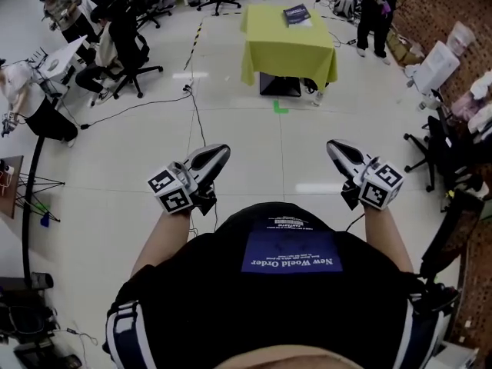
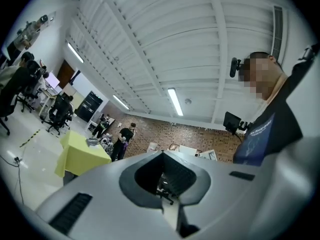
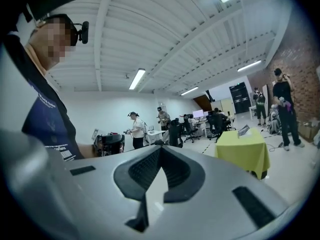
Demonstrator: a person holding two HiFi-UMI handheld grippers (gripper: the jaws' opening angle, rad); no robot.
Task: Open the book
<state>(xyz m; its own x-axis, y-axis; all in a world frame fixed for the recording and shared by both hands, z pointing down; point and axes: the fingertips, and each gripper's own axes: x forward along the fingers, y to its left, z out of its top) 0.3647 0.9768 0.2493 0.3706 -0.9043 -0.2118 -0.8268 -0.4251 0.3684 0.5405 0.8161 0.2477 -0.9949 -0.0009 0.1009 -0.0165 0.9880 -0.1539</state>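
A dark blue book (image 1: 297, 14) lies closed on a table with a yellow-green cloth (image 1: 288, 52), far across the floor. Both grippers hang close to my body, well short of the table. My left gripper (image 1: 222, 152) is shut, nothing between its jaws, and points toward the table. My right gripper (image 1: 332, 146) is likewise shut and empty. The left gripper view shows the table (image 2: 80, 155) with the book (image 2: 93, 142) small at the left, beyond the left gripper (image 2: 162, 154). Over the right gripper (image 3: 160, 149), its own view shows the table (image 3: 243, 148) and book (image 3: 244, 130) at the right.
Black cables (image 1: 196, 121) run across the white floor, and a green tape mark (image 1: 280, 108) lies before the table. Office chairs (image 1: 131, 52) and seated people fill the left. A person (image 1: 377, 14) stands at the back right, and equipment (image 1: 446, 141) lines the brick wall.
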